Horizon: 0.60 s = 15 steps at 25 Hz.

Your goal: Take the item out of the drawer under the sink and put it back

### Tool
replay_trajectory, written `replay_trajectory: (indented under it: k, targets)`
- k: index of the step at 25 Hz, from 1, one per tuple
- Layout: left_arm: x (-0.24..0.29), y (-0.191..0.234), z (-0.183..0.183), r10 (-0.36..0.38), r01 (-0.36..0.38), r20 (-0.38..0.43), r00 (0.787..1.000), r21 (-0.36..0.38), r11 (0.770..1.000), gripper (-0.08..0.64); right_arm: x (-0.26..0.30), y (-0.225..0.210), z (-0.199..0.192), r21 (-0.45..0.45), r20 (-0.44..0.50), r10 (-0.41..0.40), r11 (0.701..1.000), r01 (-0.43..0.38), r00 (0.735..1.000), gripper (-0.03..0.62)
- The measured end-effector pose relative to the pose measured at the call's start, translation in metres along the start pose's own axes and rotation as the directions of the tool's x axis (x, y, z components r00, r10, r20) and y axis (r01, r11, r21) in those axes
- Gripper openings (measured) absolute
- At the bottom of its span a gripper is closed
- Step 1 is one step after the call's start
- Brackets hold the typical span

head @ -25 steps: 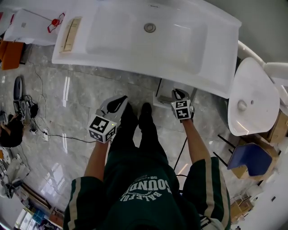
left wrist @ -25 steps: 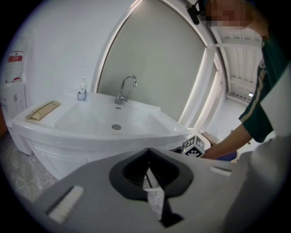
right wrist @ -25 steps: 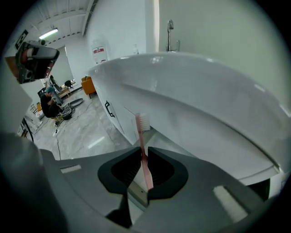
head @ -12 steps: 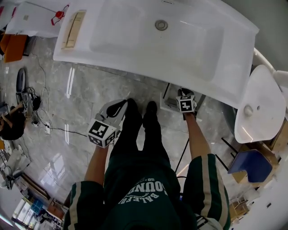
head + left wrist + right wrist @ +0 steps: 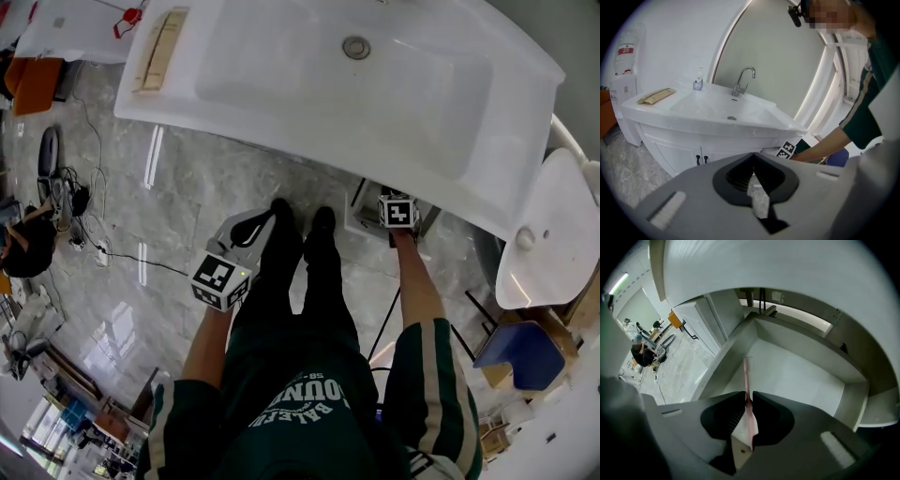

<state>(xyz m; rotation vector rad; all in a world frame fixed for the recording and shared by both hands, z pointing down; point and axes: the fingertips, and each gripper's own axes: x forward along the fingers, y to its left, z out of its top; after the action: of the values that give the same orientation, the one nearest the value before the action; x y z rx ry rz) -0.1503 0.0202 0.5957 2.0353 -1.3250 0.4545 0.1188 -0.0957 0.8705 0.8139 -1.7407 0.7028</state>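
A thin pink toothbrush (image 5: 746, 376) sticks out of my right gripper (image 5: 748, 393), which is shut on its handle; the bristle end points into the open white drawer (image 5: 797, 376) below it. In the head view the right gripper (image 5: 397, 208) sits at the front edge of the white sink (image 5: 328, 84), over the pulled-out drawer (image 5: 361, 214). My left gripper (image 5: 246, 230) hangs by the person's left leg, shut and empty. In the left gripper view, its jaws (image 5: 753, 171) meet with nothing between them and face the sink cabinet (image 5: 679, 154).
A second white basin (image 5: 544, 234) and a blue chair (image 5: 520, 352) stand at the right. Cables (image 5: 70, 202) lie on the marble floor at the left. A wooden strip (image 5: 161, 37) rests on the sink's left rim. The faucet (image 5: 743, 79) rises behind the bowl.
My right gripper has moved forward with the toothbrush, further under the sink's edge and over the drawer. The left gripper has stayed beside the leg.
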Motion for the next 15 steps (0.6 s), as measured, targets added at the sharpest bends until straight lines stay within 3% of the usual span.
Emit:
replay_trajectory:
  k: [9,15]
  targets:
    - [-0.007,0.005,-0.002,0.017,-0.017,0.000,1.000,-0.008,1.000,0.051,0.001,0.009,0.002,0.056,-0.021,0.031,0.998,-0.030,0.999,0.051]
    - [-0.013,0.001,0.003,0.008,-0.008,0.013,1.000,-0.006,1.000,0.051,-0.013,0.012,0.002,0.044,-0.004,0.013,0.999,-0.013,1.000,0.067]
